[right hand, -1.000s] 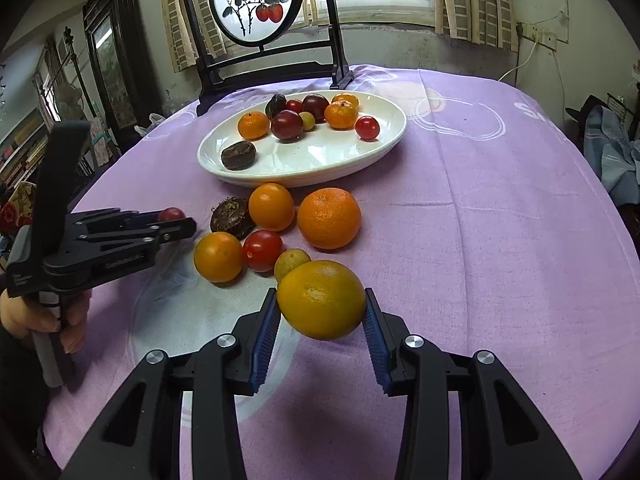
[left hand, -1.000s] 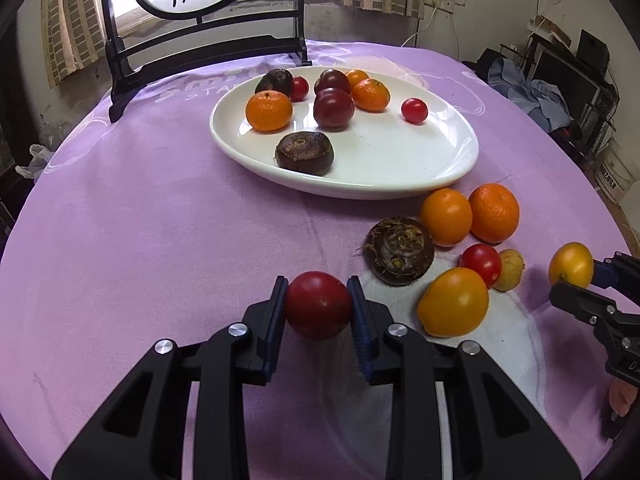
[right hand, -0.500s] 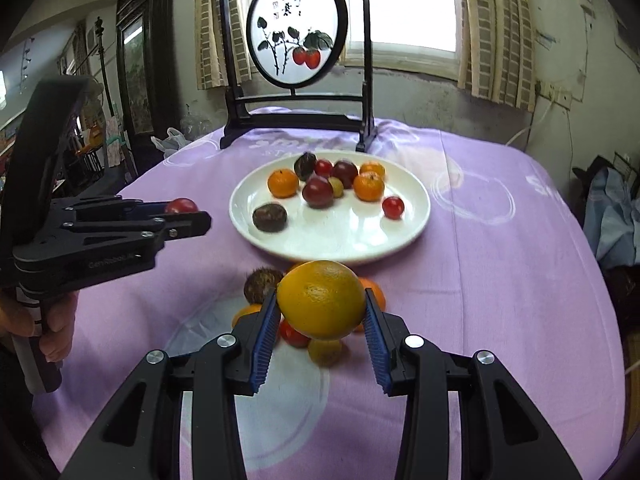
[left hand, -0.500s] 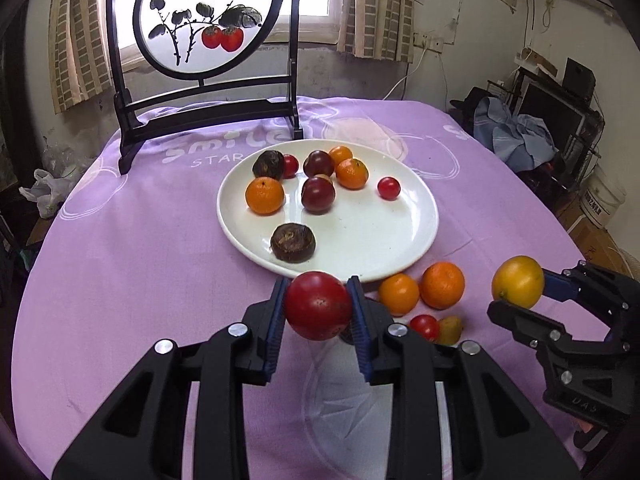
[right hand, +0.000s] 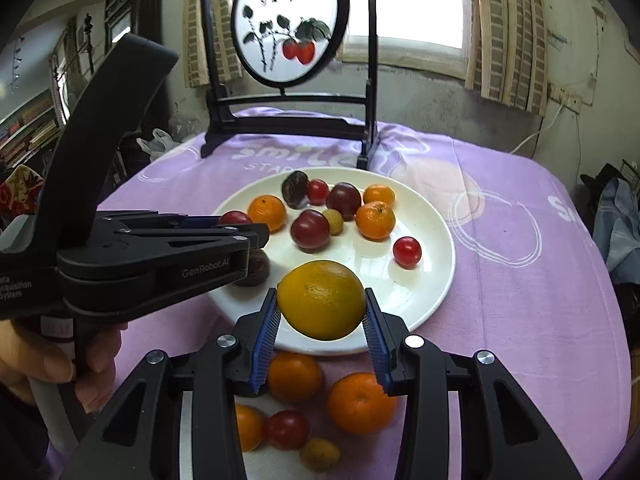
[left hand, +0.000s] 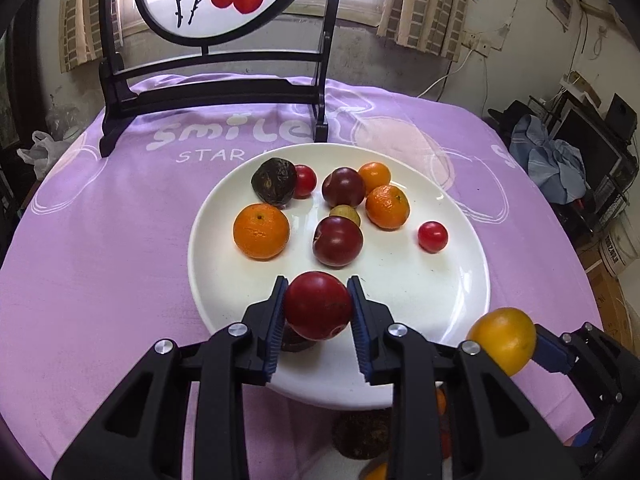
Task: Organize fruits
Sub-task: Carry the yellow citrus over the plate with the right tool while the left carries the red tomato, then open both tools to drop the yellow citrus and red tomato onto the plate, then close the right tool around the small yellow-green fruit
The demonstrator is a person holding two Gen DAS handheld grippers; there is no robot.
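My left gripper (left hand: 318, 308) is shut on a red tomato (left hand: 318, 305), held in the air over the near part of the white plate (left hand: 432, 296). My right gripper (right hand: 322, 306) is shut on a yellow-orange citrus (right hand: 322, 300) above the plate's (right hand: 416, 292) near rim; the same citrus (left hand: 503, 338) shows at the right of the left wrist view. The plate carries several fruits: oranges (left hand: 261, 231), dark plums (left hand: 338, 241), small red tomatoes (left hand: 433, 236) and a dark brown fruit (left hand: 274, 181). Loose oranges (right hand: 360, 402), a tomato (right hand: 286, 429) and a small yellowish fruit (right hand: 320, 454) lie on the cloth before the plate.
A purple cloth (left hand: 100, 248) covers the round table. A black stand with a round painted screen (left hand: 216, 92) rises behind the plate. A person's hand (right hand: 44, 364) holds the left gripper's handle. Clutter and clothes (left hand: 556, 164) sit beyond the right table edge.
Both grippers have risen and moved forward from the loose fruit pile to above the plate's near part, each still holding its fruit.
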